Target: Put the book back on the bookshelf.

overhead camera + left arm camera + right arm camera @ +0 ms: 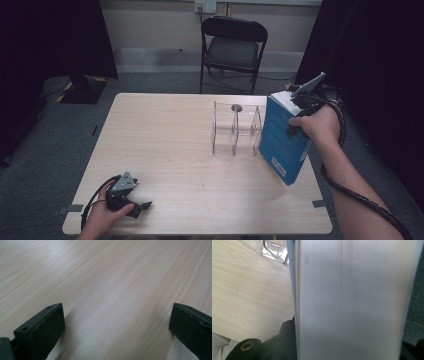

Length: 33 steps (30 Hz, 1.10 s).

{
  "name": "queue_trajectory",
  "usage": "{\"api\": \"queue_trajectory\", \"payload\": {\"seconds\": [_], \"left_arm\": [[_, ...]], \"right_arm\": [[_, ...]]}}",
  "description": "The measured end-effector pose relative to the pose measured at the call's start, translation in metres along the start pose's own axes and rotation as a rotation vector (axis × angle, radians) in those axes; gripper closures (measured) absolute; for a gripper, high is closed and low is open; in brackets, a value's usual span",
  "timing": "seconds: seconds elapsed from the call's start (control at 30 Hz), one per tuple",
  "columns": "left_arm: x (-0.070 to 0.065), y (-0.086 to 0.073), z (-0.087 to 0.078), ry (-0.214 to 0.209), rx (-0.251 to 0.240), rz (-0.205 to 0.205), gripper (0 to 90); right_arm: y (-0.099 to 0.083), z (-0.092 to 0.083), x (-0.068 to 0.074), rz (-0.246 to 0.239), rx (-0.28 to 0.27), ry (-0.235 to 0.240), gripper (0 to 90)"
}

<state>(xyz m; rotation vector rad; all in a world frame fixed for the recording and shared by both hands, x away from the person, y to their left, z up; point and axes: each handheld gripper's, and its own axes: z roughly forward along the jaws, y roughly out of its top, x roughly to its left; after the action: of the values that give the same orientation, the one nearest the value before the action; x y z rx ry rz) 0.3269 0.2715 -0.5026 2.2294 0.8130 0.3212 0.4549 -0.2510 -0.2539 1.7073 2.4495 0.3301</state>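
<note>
A thick blue book (282,137) stands tilted at the right side of the table, its lower corner down near the tabletop. My right gripper (298,102) is shut on its upper end, one jaw on each cover. In the right gripper view the white page edges of the book (352,302) run up between the jaws. My left gripper (142,206) lies on the table near the front left corner, open. Between its jaws there is just bare wood, as the left gripper (117,325) view shows.
A clear acrylic rack (235,130) with upright dividers stands just left of the book; its corner (274,251) also appears in the right gripper view. The wooden table (165,135) is bare on its left half. A black folding chair (232,47) stands behind the table.
</note>
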Motion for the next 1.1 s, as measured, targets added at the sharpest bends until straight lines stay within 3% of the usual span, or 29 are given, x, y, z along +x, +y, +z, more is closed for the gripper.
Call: {"api": "queue_trajectory", "payload": {"seconds": [0.3, 0.8, 1.1], "left_arm": [[0.0, 0.0, 0.0, 0.002, 0.001, 0.008, 0.0], [0.0, 0.0, 0.0, 0.002, 0.001, 0.008, 0.0], [0.0, 0.0, 0.0, 0.002, 0.001, 0.007, 0.0]], "right_arm": [[0.011, 0.004, 0.005, 0.036, -0.018, -0.027, 61.6], [0.021, 0.015, -0.001, 0.097, -0.046, -0.026, 61.7], [0.025, 0.016, -0.001, 0.109, -0.052, -0.034, 61.7]]}}
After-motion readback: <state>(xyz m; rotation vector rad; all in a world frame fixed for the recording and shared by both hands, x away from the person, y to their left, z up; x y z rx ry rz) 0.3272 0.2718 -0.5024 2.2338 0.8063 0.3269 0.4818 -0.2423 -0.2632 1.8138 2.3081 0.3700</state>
